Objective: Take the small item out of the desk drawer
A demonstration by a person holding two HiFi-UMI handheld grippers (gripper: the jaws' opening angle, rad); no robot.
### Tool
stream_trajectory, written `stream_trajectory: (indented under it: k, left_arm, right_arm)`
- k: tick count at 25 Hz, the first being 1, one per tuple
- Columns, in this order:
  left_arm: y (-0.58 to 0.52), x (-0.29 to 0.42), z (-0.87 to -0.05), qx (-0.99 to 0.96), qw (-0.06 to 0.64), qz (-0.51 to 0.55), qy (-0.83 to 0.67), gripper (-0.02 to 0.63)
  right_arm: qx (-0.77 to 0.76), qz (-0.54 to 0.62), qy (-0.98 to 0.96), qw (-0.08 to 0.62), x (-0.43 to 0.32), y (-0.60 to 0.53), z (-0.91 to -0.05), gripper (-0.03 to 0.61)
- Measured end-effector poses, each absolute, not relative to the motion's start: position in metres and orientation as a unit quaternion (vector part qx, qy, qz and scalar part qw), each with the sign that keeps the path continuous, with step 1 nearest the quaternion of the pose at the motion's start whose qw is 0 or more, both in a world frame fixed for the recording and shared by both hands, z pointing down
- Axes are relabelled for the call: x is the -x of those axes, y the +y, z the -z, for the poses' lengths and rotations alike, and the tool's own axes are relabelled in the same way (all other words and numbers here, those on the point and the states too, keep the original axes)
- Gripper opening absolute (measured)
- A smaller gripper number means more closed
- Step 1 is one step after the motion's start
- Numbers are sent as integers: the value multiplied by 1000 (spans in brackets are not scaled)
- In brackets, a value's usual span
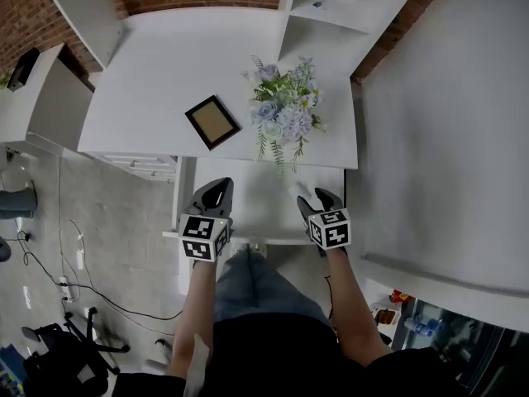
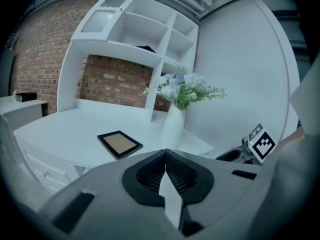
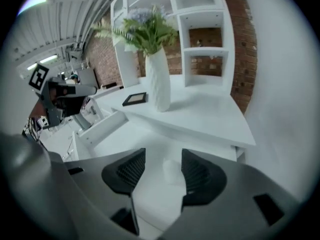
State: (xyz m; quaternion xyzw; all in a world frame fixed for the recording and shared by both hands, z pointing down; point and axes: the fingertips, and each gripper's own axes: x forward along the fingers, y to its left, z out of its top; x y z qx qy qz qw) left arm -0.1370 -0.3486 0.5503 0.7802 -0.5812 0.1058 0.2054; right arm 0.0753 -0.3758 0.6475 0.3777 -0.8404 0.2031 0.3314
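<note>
The desk drawer (image 1: 258, 205) stands pulled out under the white desk's front edge. In the right gripper view a small white item (image 3: 171, 172) lies on the drawer (image 3: 150, 134) floor, just between the jaws of my right gripper (image 3: 163, 158), which is open and not touching it. In the head view that right gripper (image 1: 316, 200) hangs over the drawer's right part. My left gripper (image 1: 213, 193) sits over the drawer's left side. Its jaws are pressed together with nothing in them, as the left gripper view shows (image 2: 165, 170).
On the desk top (image 1: 157, 81) lie a dark picture frame (image 1: 212, 121) and a white vase of blue flowers (image 1: 285, 110). White shelves (image 1: 331, 15) rise at the back, a white wall (image 1: 446, 139) runs along the right. The person's legs (image 1: 256, 288) are below the drawer front.
</note>
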Motion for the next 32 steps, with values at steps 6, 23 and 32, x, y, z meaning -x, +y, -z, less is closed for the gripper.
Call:
stream_trajectory:
  k: [6, 23, 32]
  left_arm:
    - [-343, 141, -578, -772, 234, -110, -581, 9]
    - [-330, 151, -621, -743, 276, -120, -598, 9]
    - [-338, 150, -608, -752, 260, -119, -594, 9]
  right_arm:
    - [-296, -208, -821, 442, -58, -381, -714, 207]
    - [-252, -228, -764, 548, -67, -399, -795, 173]
    - [-297, -244, -795, 469, -58, -413, -760, 167]
